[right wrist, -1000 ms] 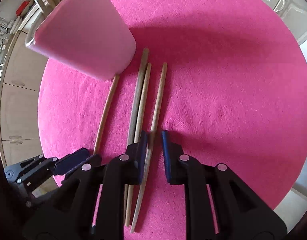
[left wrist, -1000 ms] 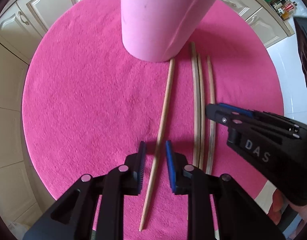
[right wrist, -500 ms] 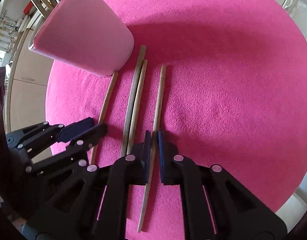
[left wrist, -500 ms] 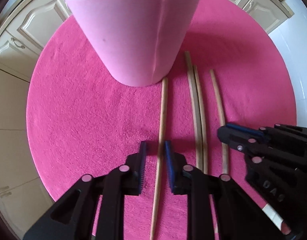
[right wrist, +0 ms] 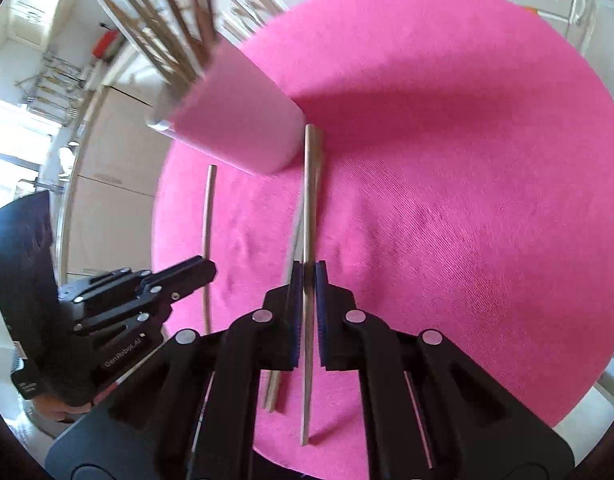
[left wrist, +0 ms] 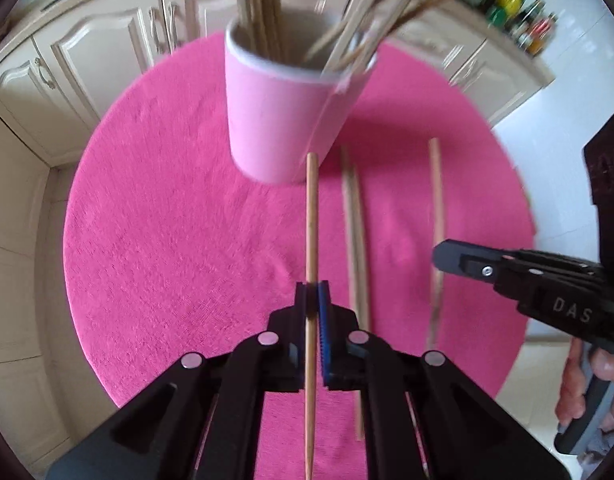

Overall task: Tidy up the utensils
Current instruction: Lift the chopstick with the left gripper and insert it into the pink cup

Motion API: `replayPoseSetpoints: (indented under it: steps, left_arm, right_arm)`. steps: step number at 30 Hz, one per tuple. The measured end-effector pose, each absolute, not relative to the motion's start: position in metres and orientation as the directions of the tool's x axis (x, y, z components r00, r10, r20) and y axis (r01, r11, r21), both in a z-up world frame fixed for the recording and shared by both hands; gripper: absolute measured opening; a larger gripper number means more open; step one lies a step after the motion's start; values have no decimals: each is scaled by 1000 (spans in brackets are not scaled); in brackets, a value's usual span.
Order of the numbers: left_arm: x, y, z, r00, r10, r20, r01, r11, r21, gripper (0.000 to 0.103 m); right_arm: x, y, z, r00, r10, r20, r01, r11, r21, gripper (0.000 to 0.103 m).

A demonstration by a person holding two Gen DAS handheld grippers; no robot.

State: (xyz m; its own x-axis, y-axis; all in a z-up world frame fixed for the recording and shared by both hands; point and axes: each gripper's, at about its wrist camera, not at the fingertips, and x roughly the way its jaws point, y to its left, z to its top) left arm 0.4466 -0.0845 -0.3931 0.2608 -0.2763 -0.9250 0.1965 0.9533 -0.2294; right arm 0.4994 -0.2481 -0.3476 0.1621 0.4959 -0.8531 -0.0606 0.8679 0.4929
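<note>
Four wooden sticks are out of the pink cup (left wrist: 283, 120). The left gripper (left wrist: 312, 294) pinches one stick (left wrist: 311, 216); the right gripper (right wrist: 305, 276) pinches another (right wrist: 308, 200). Two (left wrist: 355, 232) lie touching on the pink mat (left wrist: 167, 220). The cup holds a blurred, uncountable bundle of sticks (left wrist: 263, 8).

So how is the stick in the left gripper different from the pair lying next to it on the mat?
The stick in the left gripper is clamped and single; the pair of sticks lies loose on the pink mat, side by side. The held stick looks more orange, the pair paler. All are thin wooden sticks pointing toward the pink cup.
</note>
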Motion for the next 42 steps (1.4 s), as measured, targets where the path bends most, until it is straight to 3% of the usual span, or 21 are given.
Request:
replayPoseSetpoints:
  steps: [6, 13, 23, 32, 36, 42]
  left_arm:
    - [433, -69, -358, 378, -337, -862, 204, 939, -277, 6]
    - [442, -50, -367, 343, -302, -890, 136, 953, -271, 6]
    - [451, -43, -383, 318, -290, -903, 119, 957, -265, 6]
    - [453, -37, -387, 303, -295, -906, 113, 955, -273, 6]
    - [450, -37, -379, 325, -308, -894, 135, 951, -279, 6]
    - [446, -34, -357, 397, -342, -852, 150, 940, -307, 6]
  right_arm:
    - [486, -241, -326, 202, 539, -818, -151, 842, 517, 6]
    - [481, -235, -363, 153, 372, -916, -30, 928, 372, 7]
    - [490, -207, -403, 57, 295, -954, 27, 954, 297, 9]
    - [489, -182, -401, 80, 180, -980, -22, 984, 179, 7]
    - [482, -190, -399, 102, 262, -960, -12, 965, 263, 7]
    - [469, -208, -351, 225, 393, -892, -68, 919, 388, 7]
